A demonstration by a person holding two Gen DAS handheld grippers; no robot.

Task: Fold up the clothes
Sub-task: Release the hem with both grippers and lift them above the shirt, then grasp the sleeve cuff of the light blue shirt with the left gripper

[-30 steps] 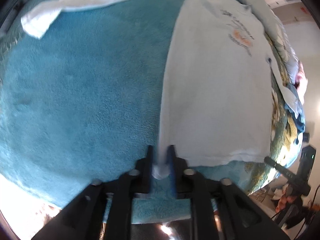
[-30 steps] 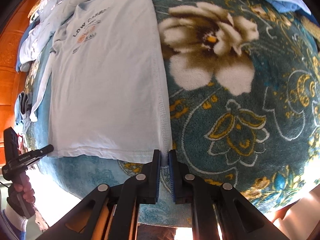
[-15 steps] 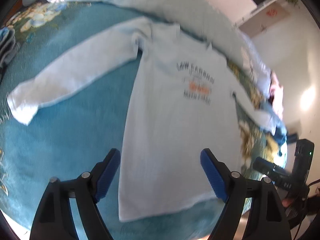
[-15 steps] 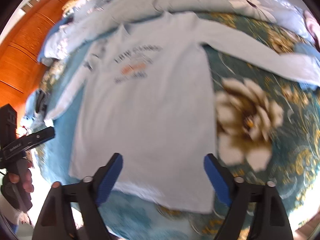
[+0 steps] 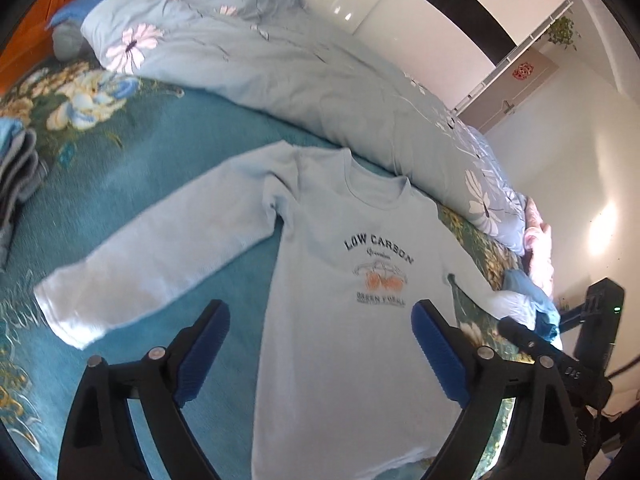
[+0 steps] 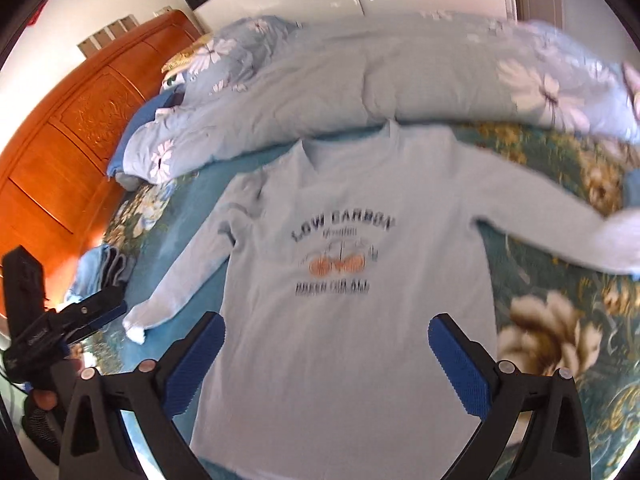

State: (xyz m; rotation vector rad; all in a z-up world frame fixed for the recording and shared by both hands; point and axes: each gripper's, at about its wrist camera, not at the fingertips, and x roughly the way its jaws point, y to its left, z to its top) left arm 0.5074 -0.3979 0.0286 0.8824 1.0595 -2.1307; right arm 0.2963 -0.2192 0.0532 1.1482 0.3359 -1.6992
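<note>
Pale-blue long-sleeved shirt (image 5: 352,320), spread flat and face-up on the bed; both tongs let go.

Left wrist view: left tongs (image 5: 320,344) now spread wide and empty, raised above the shirt's lower body; a second ago they pinched the hem corner. Shirt lies printed side up on the teal floral blanket (image 5: 120,168), collar toward the rolled duvet (image 5: 280,80), one sleeve stretched out to the left side of the view. Folded garments (image 5: 16,184) sit at the far left edge.
Right wrist view: right tongs (image 6: 326,354) likewise spread and empty, where they had gripped the other hem corner. Shirt (image 6: 340,320) unfolded, other sleeve reaching out to the right side of this view. Judgement: laying-out looks complete; the folds themselves remain, sleeves probably going inward.
</note>
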